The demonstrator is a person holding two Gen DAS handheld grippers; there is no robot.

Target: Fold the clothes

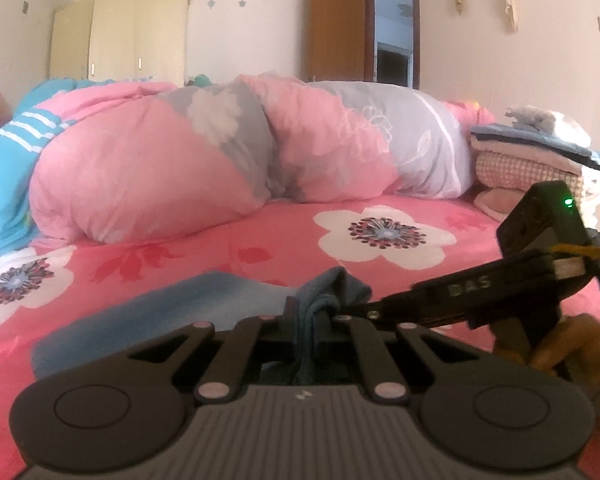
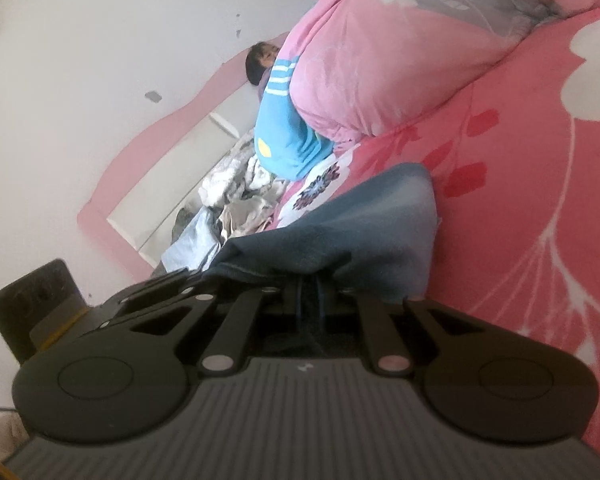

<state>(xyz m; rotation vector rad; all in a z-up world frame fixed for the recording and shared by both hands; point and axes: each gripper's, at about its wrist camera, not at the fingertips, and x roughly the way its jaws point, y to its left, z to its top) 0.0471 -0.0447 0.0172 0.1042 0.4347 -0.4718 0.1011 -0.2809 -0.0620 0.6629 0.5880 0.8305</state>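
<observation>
Lying on the bed over a pink sheet printed with large white flowers, a blue-grey garment is seen spread out to the left of the left wrist view, with one bunched edge drawn up into the left gripper. The jaws of that gripper are closed tight on a gathered fold of the cloth, which is pinched between them and runs back toward the body of the tool. The right gripper is observed in the same condition in its own view: its jaws are closed on a fold of the same blue-grey garment, the fabric rising from the pinch and draping away over the sheet. In the left wrist view the right gripper is seen entering from the right, its fingers reaching to a point just beside the left gripper's hold. A hand is partly visible beneath it, gripping the tool.

Behind the garment a rolled pink and grey quilt is recorded across the width of the bed. A stack of folded clothes stands at the right end of the quilt. A turquoise item with white stripes lies at the left end. A cream wardrobe and an open brown door are noted against the far wall. In the right wrist view, a person is partly visible past the quilt, and a heap of crumpled pale fabric lies beyond the bed's edge.
</observation>
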